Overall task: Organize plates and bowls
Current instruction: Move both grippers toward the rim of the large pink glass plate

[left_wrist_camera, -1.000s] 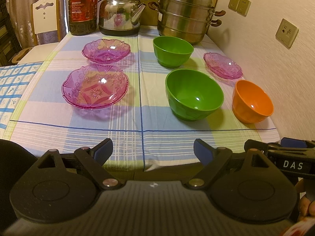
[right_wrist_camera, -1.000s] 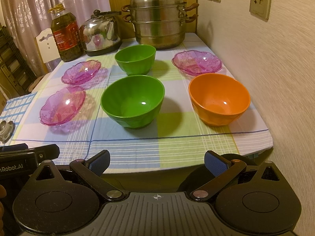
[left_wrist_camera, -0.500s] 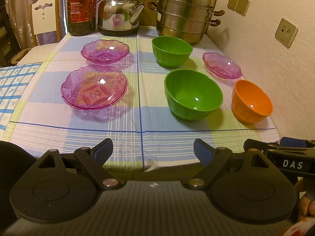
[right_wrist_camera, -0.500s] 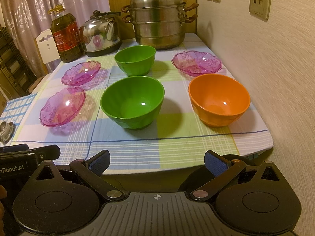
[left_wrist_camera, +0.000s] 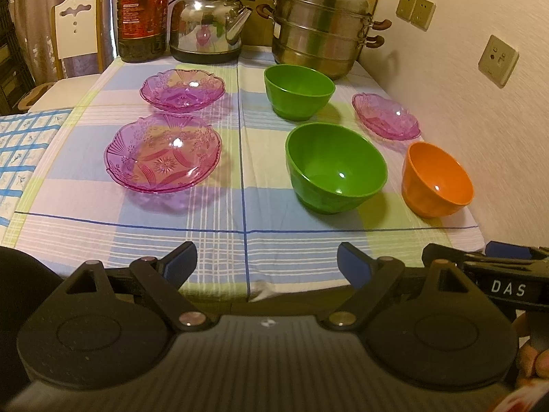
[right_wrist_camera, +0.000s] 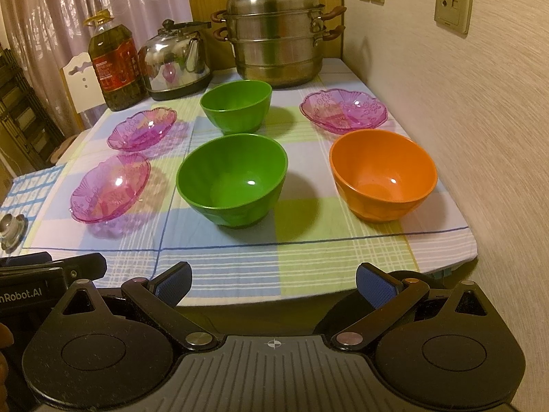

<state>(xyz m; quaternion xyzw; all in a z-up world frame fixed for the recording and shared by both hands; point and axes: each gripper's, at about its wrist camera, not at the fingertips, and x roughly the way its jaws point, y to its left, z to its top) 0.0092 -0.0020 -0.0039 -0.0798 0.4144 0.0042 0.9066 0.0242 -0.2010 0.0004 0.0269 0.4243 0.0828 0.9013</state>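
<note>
Left view: left gripper (left_wrist_camera: 267, 263) spread, empty, short of the table (left_wrist_camera: 240, 240) edge; near pink plate (left_wrist_camera: 163, 158) ahead-left, so catch its rim and stack it on the far plate (left_wrist_camera: 182, 90). Right view: right gripper (right_wrist_camera: 273, 284) spread, empty; orange bowl (right_wrist_camera: 383, 173) ahead-right, beside the near green bowl (right_wrist_camera: 232, 179); lift by the rim and nest it.

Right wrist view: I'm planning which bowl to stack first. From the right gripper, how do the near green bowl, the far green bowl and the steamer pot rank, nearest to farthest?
1. Near green bowl: centre of the table, closest to the right gripper.
2. Far green bowl: directly behind the first.
3. Steamer pot: back edge, by the wall.
</note>
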